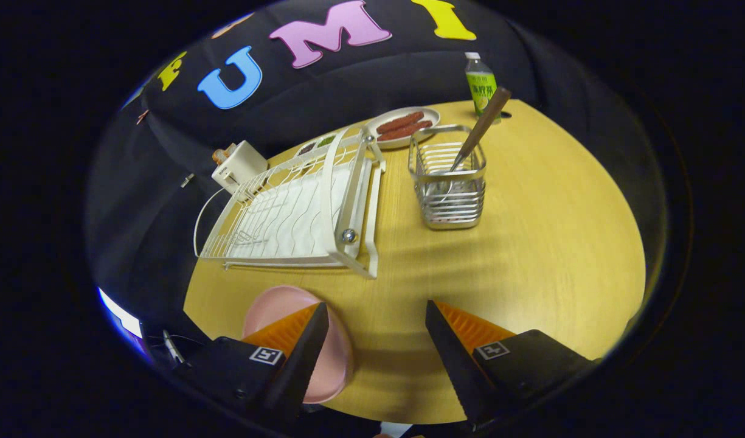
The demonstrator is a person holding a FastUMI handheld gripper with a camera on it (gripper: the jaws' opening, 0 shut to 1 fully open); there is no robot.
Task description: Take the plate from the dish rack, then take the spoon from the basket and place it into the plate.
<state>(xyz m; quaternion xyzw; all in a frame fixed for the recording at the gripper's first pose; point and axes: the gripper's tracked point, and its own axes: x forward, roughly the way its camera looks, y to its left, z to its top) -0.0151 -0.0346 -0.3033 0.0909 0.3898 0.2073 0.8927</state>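
A: What's on the table (561, 243)?
B: The dish rack (299, 213), bare, beside the wire basket (451, 188) holding the spoon (478, 131).
A: The plate (275, 304)?
B: Flat on the table, under one finger.
A: The gripper (377, 347)?
B: Fingers apart, gripping nothing.

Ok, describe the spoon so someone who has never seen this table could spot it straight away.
Start at the white dish rack on the wooden table; right beside it stands a metal wire basket. The spoon leans inside, its brown wooden handle poking above the rim. It is the basket's sole utensil, well beyond the open hand-held gripper fingers.
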